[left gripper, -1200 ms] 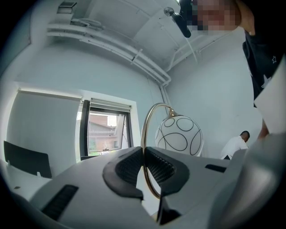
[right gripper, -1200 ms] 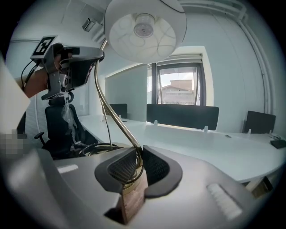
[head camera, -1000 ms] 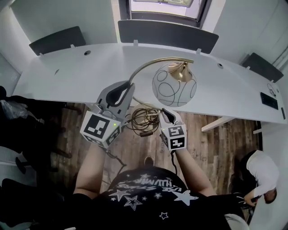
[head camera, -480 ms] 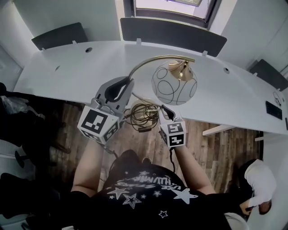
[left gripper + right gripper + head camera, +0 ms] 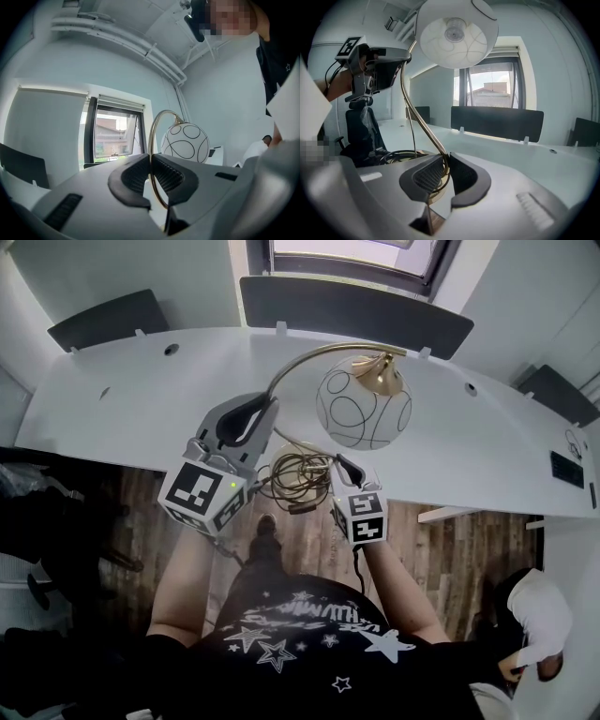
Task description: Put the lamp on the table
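The lamp has a curved brass stem [image 5: 305, 360], a white globe shade [image 5: 364, 409] with black circle lines, and a round base with a coiled cord [image 5: 295, 474]. It is held at the front edge of the white table [image 5: 122, 409]. My left gripper [image 5: 246, 418] is shut on the stem, which runs between its pads [image 5: 151, 159]; the globe [image 5: 186, 143] hangs just beyond. My right gripper [image 5: 345, 465] is shut on the stem's lower end [image 5: 440, 161], under the shade [image 5: 457, 33]. I cannot tell whether the base rests on the table.
Dark partition panels [image 5: 356, 310] stand along the table's far edge, below a window. A black device [image 5: 564, 468] lies at the table's right end. A person [image 5: 530, 615] crouches on the wood floor at lower right. Dark chairs [image 5: 37, 512] stand at left.
The lamp and both grippers have edged slightly forward toward the table. Both grips on the stem are unchanged.
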Demonstrator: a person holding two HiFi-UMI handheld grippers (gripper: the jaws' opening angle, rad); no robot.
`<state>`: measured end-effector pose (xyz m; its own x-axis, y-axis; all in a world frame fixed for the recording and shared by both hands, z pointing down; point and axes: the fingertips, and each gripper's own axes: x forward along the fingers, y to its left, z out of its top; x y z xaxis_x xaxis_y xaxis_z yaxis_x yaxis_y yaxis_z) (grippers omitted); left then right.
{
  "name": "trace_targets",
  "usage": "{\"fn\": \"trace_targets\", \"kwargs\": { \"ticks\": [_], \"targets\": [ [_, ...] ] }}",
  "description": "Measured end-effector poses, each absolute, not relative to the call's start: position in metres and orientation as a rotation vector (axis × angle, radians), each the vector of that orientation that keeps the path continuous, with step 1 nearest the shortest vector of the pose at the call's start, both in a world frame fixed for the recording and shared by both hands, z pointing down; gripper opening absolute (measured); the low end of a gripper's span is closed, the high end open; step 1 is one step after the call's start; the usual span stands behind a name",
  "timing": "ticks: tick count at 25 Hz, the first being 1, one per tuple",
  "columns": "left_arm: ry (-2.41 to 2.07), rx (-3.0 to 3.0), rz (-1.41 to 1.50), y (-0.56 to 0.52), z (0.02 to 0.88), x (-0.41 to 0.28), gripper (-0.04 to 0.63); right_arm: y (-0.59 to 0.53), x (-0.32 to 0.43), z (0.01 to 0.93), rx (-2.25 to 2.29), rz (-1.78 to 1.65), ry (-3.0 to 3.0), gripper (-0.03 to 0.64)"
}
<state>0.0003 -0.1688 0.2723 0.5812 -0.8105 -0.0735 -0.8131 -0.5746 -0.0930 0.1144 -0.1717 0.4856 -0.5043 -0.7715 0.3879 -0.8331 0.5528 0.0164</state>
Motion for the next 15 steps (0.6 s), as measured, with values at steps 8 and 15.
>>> {"fn": "trace_targets", "kwargs": {
  "ticks": [8,15],
  "targets": [
    [1.308,-2.711,0.048,-0.251,0.264,-0.023,0.038,-0.245,0.091,0.478,1.367,0.239,-2.401,0.044],
    [1.248,-2.696,0.070,-0.273,0.256,-0.027,0.035,-0.271,0.085,0.475,1.428,0.207,-2.399,0.043]
  ]
}}
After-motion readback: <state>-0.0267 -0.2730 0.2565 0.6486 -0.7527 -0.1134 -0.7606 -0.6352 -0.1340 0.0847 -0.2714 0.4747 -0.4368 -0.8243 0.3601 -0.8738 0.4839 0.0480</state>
